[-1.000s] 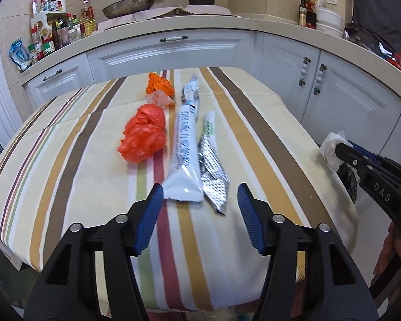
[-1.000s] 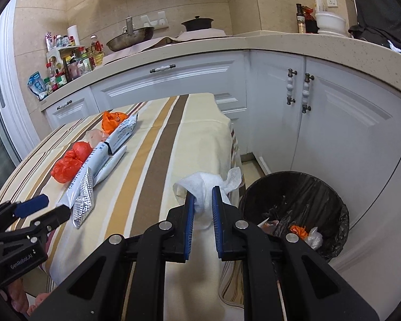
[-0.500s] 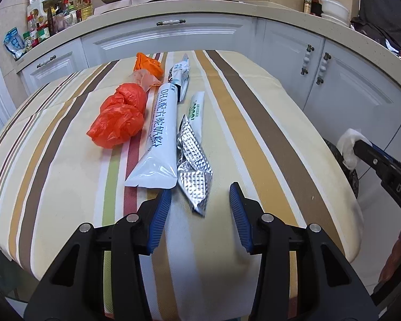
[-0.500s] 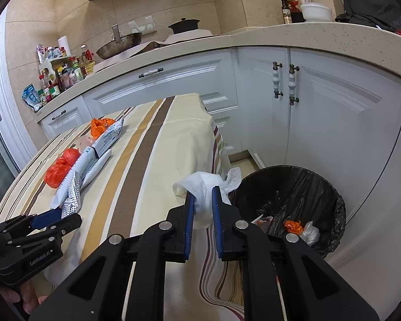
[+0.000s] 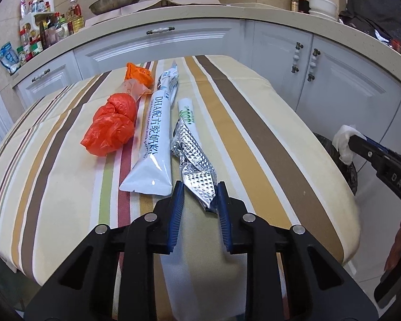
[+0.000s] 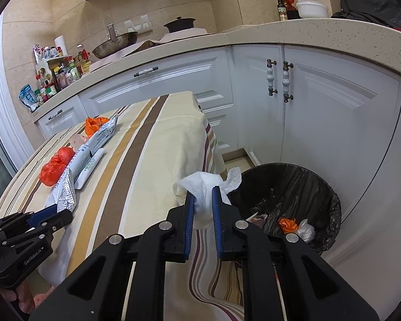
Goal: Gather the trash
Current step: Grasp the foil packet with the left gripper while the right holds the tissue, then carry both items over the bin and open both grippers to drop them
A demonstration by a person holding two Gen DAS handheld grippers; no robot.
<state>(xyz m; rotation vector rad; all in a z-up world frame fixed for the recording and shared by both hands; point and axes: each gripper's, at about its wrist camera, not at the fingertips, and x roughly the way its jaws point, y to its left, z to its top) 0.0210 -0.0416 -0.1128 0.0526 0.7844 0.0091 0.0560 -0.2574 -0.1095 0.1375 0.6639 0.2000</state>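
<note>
A crumpled silver foil wrapper point(image 5: 196, 171) lies on the striped tablecloth point(image 5: 254, 133). Its near end sits between the blue pads of my left gripper point(image 5: 199, 190), whose jaws are closing around it. That gripper also shows at the lower left of the right wrist view, as the left gripper point(image 6: 56, 212). My right gripper point(image 6: 201, 195) is shut on a white tissue point(image 6: 197, 180) past the table's right edge, beside the black-lined trash bin point(image 6: 334, 203). The bin holds some scraps. In the left wrist view the tissue point(image 5: 343, 139) hangs at the far right.
More litter lies left of the foil: a long white pouch point(image 5: 155, 139), a red-orange plastic bag point(image 5: 111, 125), a small orange bag point(image 5: 139, 73) and another wrapper point(image 5: 169, 79). White cabinets point(image 6: 334, 107) and a cluttered counter point(image 5: 53, 29) ring the table.
My left gripper has moved forward to the foil wrapper and its jaws have narrowed around the wrapper's near end. The right gripper still holds the tissue and has shifted slightly.
</note>
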